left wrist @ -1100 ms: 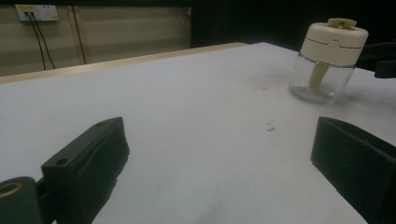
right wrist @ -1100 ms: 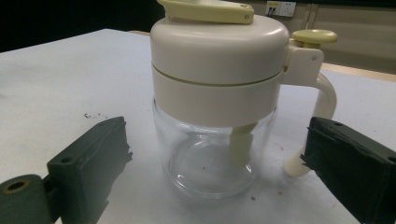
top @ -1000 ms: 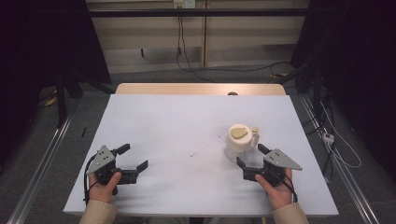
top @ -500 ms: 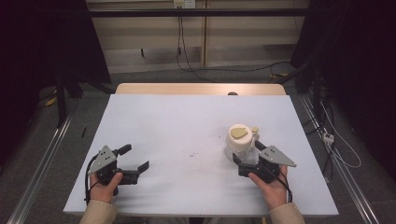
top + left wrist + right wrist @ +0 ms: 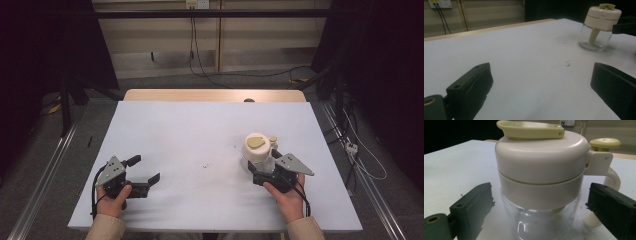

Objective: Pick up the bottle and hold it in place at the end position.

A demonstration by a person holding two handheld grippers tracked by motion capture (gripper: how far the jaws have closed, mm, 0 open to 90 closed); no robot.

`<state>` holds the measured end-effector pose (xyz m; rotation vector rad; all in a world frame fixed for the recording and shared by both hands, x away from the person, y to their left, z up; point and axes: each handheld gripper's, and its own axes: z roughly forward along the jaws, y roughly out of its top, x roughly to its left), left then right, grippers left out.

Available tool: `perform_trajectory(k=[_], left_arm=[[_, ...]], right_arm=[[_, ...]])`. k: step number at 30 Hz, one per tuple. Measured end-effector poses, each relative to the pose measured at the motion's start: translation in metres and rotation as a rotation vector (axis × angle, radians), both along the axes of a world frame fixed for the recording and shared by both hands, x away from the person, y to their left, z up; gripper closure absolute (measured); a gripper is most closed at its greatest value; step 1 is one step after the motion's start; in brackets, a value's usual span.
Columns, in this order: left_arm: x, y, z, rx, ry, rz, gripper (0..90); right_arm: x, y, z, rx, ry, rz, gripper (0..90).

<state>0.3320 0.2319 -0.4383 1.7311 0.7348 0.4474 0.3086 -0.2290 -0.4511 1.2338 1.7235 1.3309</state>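
Note:
A small clear glass jar [image 5: 258, 152] with a cream lid and a yellow flip tab stands upright on the right half of the white table [image 5: 200, 135]. A cream spoon handle sticks out at its far side [image 5: 610, 178]. My right gripper [image 5: 263, 167] is open, its jaws reaching either side of the jar [image 5: 541, 185], apart from the glass. The left gripper [image 5: 145, 172] rests open on the table near the front left corner, nothing between its jaws. From the left gripper view the jar [image 5: 599, 27] stands far off at the upper right.
A few small dark specks [image 5: 206, 164] lie mid-table. The table's wooden far edge [image 5: 215, 95] borders a floor with cables. Metal rails run along both sides of the table.
The right gripper has moved forward and left toward the jar, so its open jaws now flank it. The left gripper has barely shifted.

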Motion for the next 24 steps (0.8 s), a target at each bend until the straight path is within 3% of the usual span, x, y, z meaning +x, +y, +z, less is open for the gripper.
perform_trajectory(k=[3,8,24], left_arm=[[0.0,0.0,0.0,0.0,-0.002,-0.001,3.4],[-0.001,0.0,0.001,0.002,-0.009,-0.002,3.4],[-0.001,-0.001,0.0,-0.001,-0.006,-0.001,3.7]], right_arm=[[0.004,0.003,0.0,0.013,0.002,-0.011,5.8],[0.009,0.008,-0.001,-0.01,0.007,-0.03,5.9],[0.026,0.019,-0.004,0.02,0.019,-0.089,4.5]])
